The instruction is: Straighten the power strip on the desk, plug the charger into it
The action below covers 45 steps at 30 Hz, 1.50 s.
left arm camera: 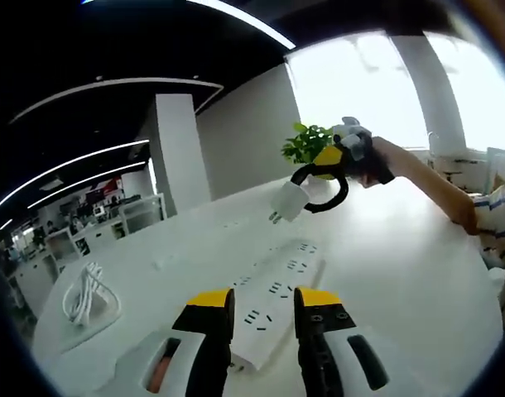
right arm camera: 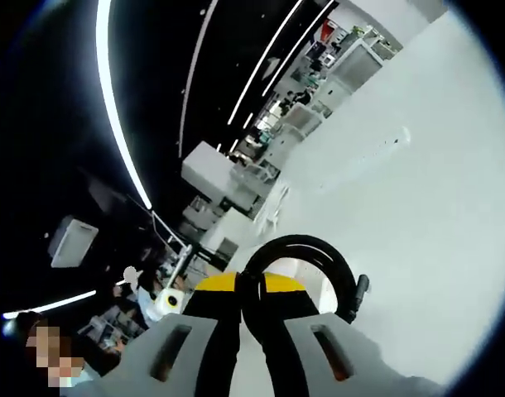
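Power strip (left arm camera: pixel 273 298) near coiled cable (left arm camera: pixel 87 299)

Left tongs (left arm camera: pixel 263 308) straddle the power strip's (left arm camera: pixel 279 299) near end; right tongs (left arm camera: pixel 352 153) seemingly carry the charger (left arm camera: pixel 290 201) above.

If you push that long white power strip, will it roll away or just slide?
It will probably slide, not roll: the power strip looks long, flat and boxy, lying flush on the smooth white desk. It looks stiff, so it should probably move as one piece. Pushed at one end, as where the left gripper sits, it would likely swivel rather than go straight.
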Available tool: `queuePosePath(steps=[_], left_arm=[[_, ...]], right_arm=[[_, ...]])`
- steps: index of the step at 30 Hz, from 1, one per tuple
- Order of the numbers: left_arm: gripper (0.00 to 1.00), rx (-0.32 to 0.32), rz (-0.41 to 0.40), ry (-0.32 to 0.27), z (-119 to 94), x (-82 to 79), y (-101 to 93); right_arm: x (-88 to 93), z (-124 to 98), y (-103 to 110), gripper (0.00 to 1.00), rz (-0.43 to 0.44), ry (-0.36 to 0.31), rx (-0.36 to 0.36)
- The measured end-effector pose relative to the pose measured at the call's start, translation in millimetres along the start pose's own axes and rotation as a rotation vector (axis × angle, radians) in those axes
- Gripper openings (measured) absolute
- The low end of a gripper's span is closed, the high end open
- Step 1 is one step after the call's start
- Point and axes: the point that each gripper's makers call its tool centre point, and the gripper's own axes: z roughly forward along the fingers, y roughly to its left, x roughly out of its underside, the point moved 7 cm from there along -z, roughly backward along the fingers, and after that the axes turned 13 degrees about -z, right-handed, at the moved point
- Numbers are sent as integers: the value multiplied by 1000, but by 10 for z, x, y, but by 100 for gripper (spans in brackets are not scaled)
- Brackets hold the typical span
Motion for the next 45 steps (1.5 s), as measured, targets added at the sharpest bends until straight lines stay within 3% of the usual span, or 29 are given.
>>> queuePosePath(steps=[7, 14, 25, 33, 39, 45], left_arm=[[29, -30, 14, -48, 26, -36, 4], [29, -171, 238, -63, 54, -91, 11], [27, -212, 337, -104, 106, -143, -98], [28, -219, 417, -144, 150, -150, -196], [28, -264, 506, -154, 175, -149, -239], [26, -314, 546, -160, 192, -151, -235]], right_arm=[[36, 229, 170, 7, 10, 22, -67], [74, 336, 268, 7, 12, 42, -102], [110, 374, 344, 7, 46, 64, -163], [71, 372, 374, 7, 66, 27, -175], [35, 363, 368, 7, 107, 15, -188], [-9, 355, 344, 7, 166, -26, -190]])
